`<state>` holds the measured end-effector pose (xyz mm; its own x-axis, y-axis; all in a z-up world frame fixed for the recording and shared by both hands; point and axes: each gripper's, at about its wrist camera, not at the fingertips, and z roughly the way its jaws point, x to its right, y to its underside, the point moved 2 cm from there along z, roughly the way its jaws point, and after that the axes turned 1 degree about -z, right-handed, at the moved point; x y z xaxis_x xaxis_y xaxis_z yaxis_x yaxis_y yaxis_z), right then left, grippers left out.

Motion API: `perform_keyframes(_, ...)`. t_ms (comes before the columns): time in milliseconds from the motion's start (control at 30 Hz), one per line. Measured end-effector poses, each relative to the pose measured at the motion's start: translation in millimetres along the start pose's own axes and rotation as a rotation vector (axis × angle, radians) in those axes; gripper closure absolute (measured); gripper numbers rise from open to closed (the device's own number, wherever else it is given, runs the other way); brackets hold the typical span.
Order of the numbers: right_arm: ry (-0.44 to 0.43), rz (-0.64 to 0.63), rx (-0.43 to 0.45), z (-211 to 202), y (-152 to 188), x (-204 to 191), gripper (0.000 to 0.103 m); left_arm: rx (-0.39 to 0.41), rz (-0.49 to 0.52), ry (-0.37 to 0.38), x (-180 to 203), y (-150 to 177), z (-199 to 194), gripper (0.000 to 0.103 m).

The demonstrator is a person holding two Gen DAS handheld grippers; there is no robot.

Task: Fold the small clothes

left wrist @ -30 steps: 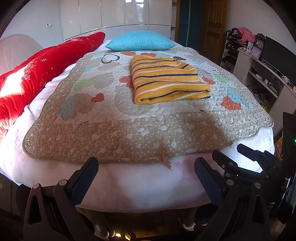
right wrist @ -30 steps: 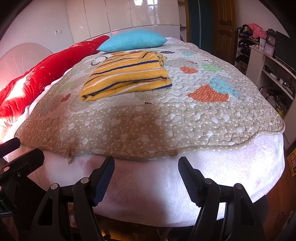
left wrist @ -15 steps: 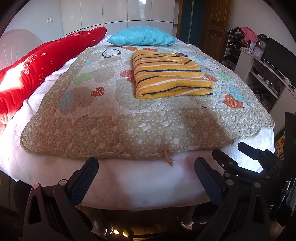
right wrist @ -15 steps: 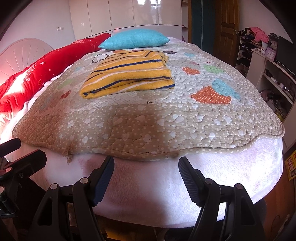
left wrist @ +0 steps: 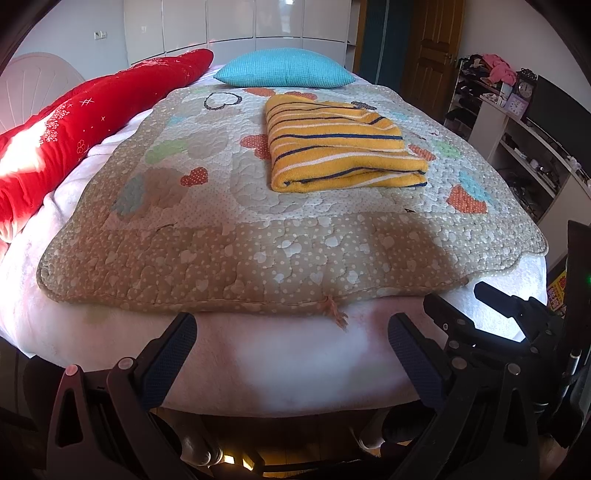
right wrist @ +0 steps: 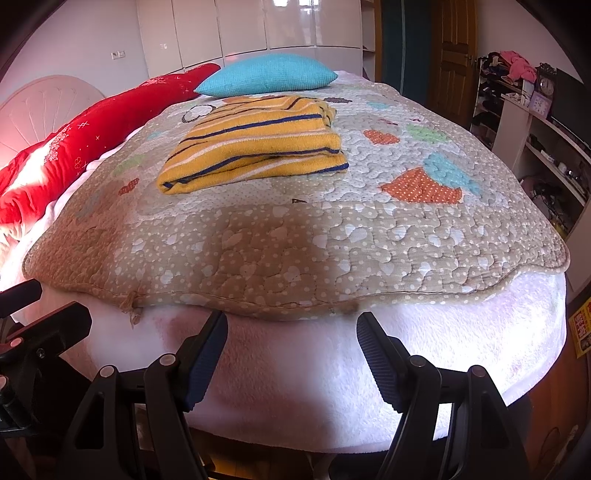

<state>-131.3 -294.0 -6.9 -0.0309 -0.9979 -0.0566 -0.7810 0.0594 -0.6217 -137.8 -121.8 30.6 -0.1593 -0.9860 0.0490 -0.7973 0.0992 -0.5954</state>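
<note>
Striped yellow sweater (left wrist: 341, 149) folded on quilt (left wrist: 236, 254); left gripper (left wrist: 291, 341) and right gripper (right wrist: 291, 338) both spread, empty, at bed edge.

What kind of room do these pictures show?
Most likely a bedroom in a home. A bed with a quilt fills the view, a blue pillow lies at its far end, and white wardrobe doors stand behind.

A beige quilted patchwork bedspread (left wrist: 258, 258) with heart motifs covers a bed with a white fleece blanket (left wrist: 280, 354). A turquoise textured cushion (left wrist: 284, 72) lies at its far end. A long red patterned bolster (left wrist: 92, 118) runs along the left side. White open shelving (left wrist: 524, 147) stands to the right.
</note>
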Motion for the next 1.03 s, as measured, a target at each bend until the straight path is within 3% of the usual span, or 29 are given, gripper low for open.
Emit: perform_keyframes(1033,0.021,-0.057,-0.013,17.3,-5.1,-9.6,0.022,-0.065,-0.048,0.038,-11.2,7.3,19.6,0.0)
